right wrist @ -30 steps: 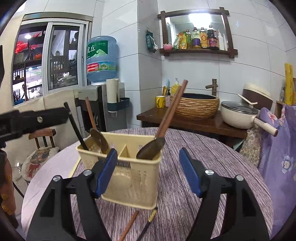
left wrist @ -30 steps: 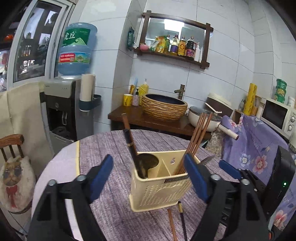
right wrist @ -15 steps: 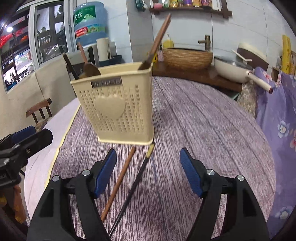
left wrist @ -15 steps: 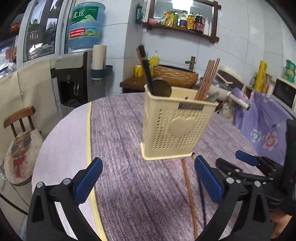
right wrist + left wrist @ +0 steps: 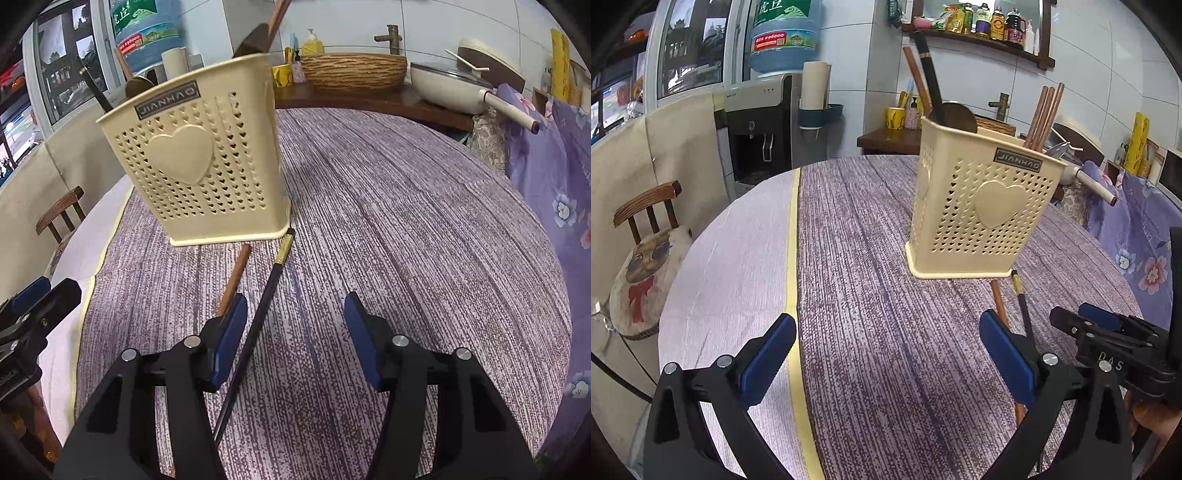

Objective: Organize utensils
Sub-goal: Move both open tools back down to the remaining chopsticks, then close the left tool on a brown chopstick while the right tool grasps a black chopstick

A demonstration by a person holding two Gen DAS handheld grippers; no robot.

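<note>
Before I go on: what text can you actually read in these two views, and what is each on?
"JIANHAO": dark plate on the cream utensil holder.
"DAS": black body of the right gripper.
"96000", part of a longer number: red label on the water jug.
Large white characters on the jug's green label: cut off.
Shelf bottles: labels too small to read.

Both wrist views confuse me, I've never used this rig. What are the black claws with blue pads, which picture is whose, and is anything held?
The claws are hand-held two-finger grippers, each with a camera looking along its fingers. One view shows the left gripper, wide open over bare tablecloth. The other shows the right gripper, jaws closing but gripping nothing yet. The black chopstick lies between them and the brown chopstick just outside, both on the table before the cream utensil holder.
</note>
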